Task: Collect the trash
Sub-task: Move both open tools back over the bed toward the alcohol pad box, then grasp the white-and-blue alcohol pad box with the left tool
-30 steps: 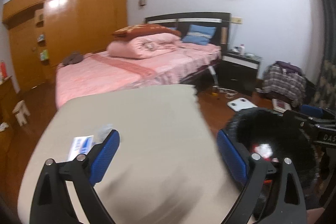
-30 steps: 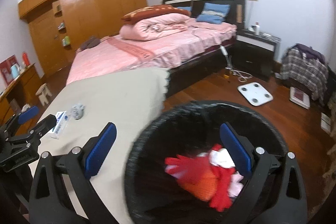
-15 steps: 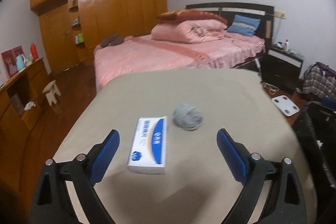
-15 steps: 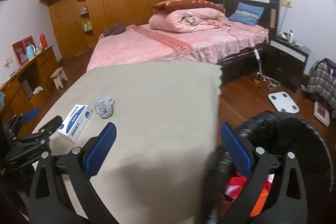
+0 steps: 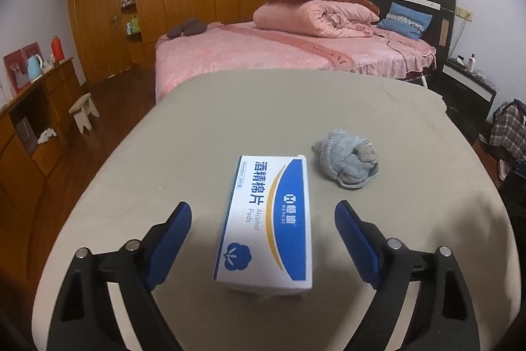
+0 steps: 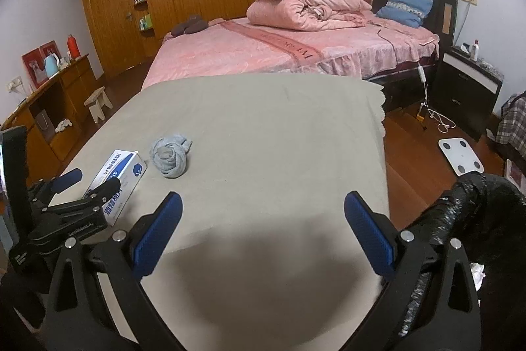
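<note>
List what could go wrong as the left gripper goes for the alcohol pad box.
1. The left gripper has its jaws open either side of the alcohol pad box; a hard squeeze may crush the light carton.
2. The grey sock ball lies close beside the box; a sweep could knock it away.
3. The black-lined trash bin stands off the table's far side, so the carry could overshoot or drop the box on the floor.

Trash bin (image 6: 486, 219) cut by frame edge
</note>
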`<state>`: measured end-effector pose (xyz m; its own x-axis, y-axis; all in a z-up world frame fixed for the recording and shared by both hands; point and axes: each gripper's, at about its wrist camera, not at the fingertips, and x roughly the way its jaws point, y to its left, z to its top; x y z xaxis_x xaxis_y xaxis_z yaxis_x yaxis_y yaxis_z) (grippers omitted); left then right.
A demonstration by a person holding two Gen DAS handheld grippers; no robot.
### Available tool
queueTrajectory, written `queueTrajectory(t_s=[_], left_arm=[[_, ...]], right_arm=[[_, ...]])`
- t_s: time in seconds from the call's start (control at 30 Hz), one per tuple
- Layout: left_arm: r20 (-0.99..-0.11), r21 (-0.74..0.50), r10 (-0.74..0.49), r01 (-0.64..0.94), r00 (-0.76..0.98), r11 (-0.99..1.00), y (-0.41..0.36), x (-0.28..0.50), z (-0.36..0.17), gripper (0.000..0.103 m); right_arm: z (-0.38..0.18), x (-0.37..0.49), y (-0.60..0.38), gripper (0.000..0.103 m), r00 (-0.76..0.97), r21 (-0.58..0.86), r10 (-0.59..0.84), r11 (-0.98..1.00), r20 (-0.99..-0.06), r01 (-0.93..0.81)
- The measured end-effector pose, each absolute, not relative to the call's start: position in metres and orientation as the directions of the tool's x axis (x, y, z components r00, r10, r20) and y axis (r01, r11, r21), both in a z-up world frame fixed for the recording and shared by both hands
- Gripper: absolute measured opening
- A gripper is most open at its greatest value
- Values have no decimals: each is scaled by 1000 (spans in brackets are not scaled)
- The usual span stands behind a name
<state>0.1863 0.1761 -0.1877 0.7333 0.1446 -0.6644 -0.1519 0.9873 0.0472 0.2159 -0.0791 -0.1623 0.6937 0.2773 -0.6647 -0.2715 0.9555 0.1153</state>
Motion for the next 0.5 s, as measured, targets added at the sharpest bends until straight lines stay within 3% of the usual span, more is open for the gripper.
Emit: queueTrajectory(t_s=[0.23, 0.5], left_arm=[[-707, 20, 116, -145, 698, 989, 182, 196, -198, 79], [-751, -11, 79, -133, 655, 991, 188, 201, -208, 57]], right_arm=[[-172, 222, -72, 96, 678, 122, 286, 952, -677, -279], [-175, 226, -67, 96, 672, 126, 291, 951, -681, -284]])
